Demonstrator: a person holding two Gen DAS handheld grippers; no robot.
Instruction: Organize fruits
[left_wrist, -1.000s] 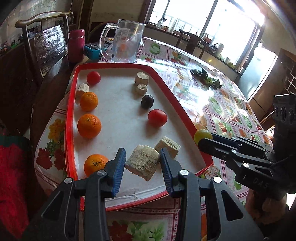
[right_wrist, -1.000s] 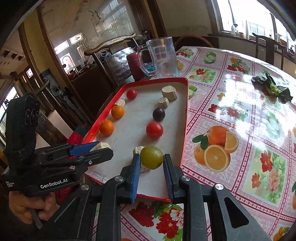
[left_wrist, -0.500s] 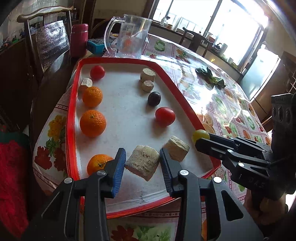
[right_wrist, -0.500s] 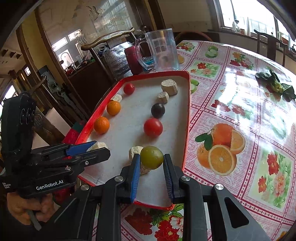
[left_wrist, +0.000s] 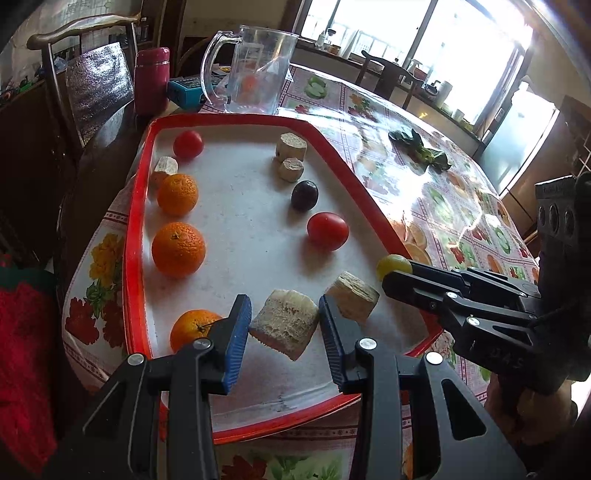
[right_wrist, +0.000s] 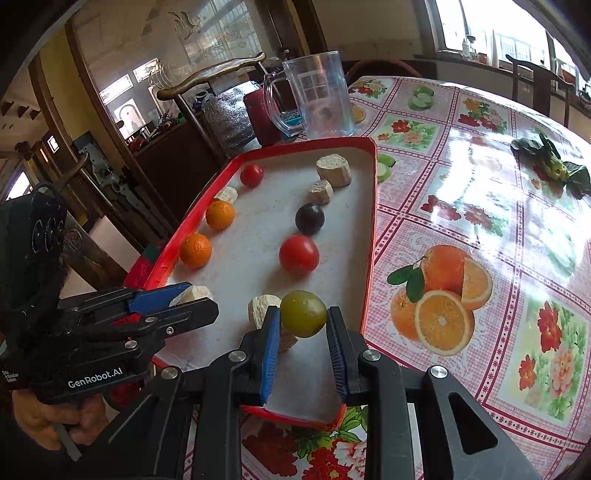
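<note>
A red-rimmed tray lies on the flowered table. My left gripper is shut on a pale fibrous cane chunk, held over the tray's near end. My right gripper is shut on a green round fruit above the tray's right near corner. On the tray lie three oranges, two red tomatoes, a dark plum and more cane chunks.
A clear glass jug and a red flask stand beyond the tray's far end. A wooden chair is at the far left. Green leaves lie on the tablecloth to the right.
Both grippers have kept their grips. The views have shifted slightly forward over the tray; the fruit on it has not moved.
</note>
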